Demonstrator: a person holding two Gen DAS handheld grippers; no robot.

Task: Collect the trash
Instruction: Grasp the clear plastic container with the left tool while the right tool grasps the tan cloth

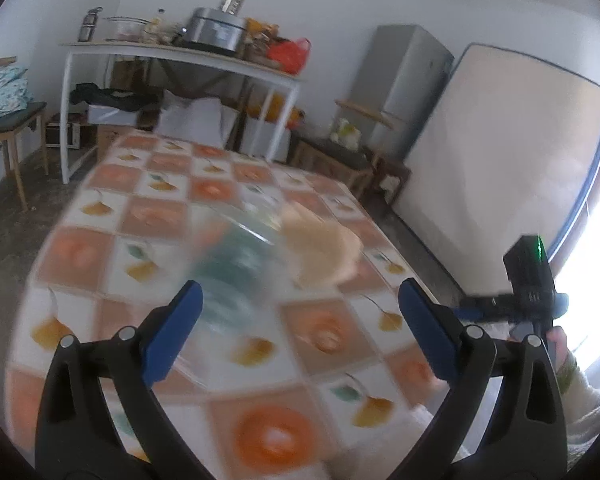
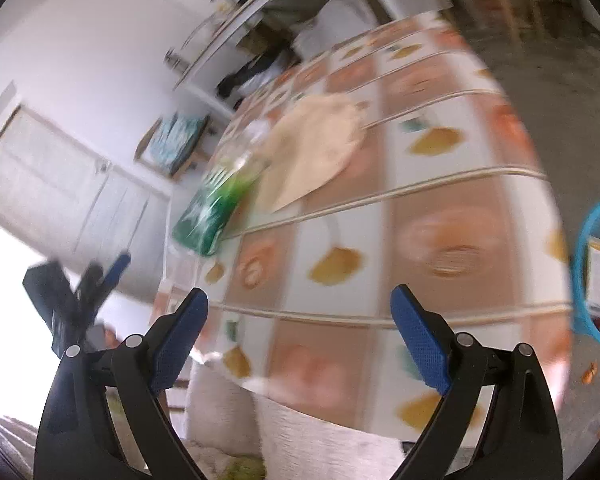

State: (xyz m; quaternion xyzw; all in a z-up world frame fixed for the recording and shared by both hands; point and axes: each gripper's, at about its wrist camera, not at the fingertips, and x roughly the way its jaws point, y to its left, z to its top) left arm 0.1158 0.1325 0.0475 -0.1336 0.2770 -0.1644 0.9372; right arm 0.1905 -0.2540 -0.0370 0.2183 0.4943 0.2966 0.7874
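A clear plastic bottle with a green label (image 1: 236,268) lies on the orange-checked tablecloth (image 1: 148,216), beside a crumpled tan paper (image 1: 320,244). My left gripper (image 1: 298,320) is open and empty, just short of the bottle. In the right wrist view the bottle (image 2: 216,200) and the paper (image 2: 312,152) lie far across the table. My right gripper (image 2: 298,316) is open and empty above the table's near edge. The right gripper also shows in the left wrist view (image 1: 528,284). A blue basket (image 2: 592,272) holding a carton stands on the floor to the right. Both views are blurred.
A white shelf table (image 1: 180,56) loaded with pots and bags stands behind. A grey fridge (image 1: 404,84) and a leaning mattress (image 1: 508,156) are at the right. A chair with cloth (image 1: 4,100) is at the left. White sacks (image 2: 300,432) lie below the table edge.
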